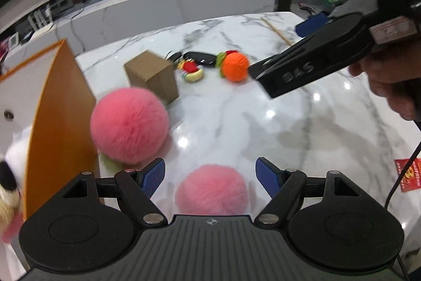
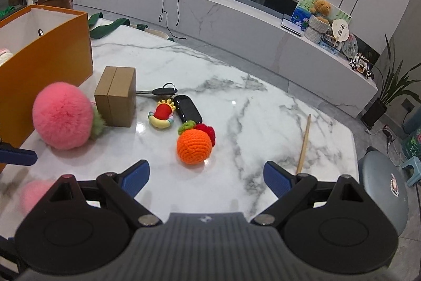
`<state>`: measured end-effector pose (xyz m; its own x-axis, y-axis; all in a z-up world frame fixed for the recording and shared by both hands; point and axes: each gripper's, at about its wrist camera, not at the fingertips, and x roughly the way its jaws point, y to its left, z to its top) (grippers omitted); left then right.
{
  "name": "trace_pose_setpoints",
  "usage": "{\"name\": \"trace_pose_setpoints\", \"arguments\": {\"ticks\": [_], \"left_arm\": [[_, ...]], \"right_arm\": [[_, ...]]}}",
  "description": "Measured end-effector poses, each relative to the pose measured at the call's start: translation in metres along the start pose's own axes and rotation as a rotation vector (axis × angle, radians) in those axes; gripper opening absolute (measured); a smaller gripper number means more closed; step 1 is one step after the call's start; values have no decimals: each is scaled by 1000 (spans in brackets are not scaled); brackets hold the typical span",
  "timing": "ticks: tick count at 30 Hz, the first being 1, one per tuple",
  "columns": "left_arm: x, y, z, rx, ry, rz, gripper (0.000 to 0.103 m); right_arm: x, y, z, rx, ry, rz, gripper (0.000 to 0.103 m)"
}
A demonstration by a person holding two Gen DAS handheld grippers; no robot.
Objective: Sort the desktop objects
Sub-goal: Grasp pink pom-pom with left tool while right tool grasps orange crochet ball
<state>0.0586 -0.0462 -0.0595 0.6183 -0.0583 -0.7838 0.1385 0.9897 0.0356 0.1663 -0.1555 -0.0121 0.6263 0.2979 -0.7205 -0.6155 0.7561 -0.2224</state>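
Marble worktop [image 2: 263, 107], white with grey veins, fills the middle of both views.

Left hand-held gripper [image 1: 210, 177]: lower centre of the left wrist view, blue-padded fingers [image 1: 154, 177] spread wide, nothing pinched. A small pink pompom [image 1: 211, 188] lies on the worktop between the fingers, touching neither pad as far as can be seen; blurred.

Right hand-held gripper [image 2: 206, 179]: lower centre of the right wrist view, fingers spread, holding nothing, bare worktop between them. In the left wrist view it enters from the upper right [image 1: 256, 67], held by a hand [image 1: 389, 86], its tip just beside the orange crocheted ball [image 1: 235, 67].

Surroundings, right wrist view:
- Large pink pompom [image 2: 61, 116] at centre left, green tuft at its right side, just beside the orange storage box [image 2: 50, 54] at the left edge.
- Cardboard box [image 2: 115, 95] upright, right of the large pompom.
- Key [image 2: 160, 90] behind the cardboard box.
- Colourful toy with a red centre [image 2: 161, 115], then a black key fob [image 2: 187, 108] touching it on the right.
- Orange crocheted ball [image 2: 194, 146] ahead of the right gripper, slightly left of its centre line; red crocheted piece [image 2: 208, 132] behind it.
- Wooden stick [image 2: 304, 142] at right, near the worktop edge.
- Small pink pompom [image 2: 34, 192] at lower left, blurred.

Plush toy [image 1: 10, 175], white and black, shows at the left edge of the left wrist view, inside the orange storage box [image 1: 60, 123].
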Motion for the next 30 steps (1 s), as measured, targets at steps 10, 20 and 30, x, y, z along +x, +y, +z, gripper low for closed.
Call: {"name": "trace_pose_setpoints", "arguments": {"ticks": [10,20,30], "left_arm": [[11,9,-41,-60,-59,24,90],[9,3,-47,-11,-114,-1,89],[10,5,-44,17,-104,-52,61]], "right_arm": [[27,-7,-1,47,7,11,94],[58,-16,0,151,21,51,94],[86,-13,5,221,38,99,78]]}}
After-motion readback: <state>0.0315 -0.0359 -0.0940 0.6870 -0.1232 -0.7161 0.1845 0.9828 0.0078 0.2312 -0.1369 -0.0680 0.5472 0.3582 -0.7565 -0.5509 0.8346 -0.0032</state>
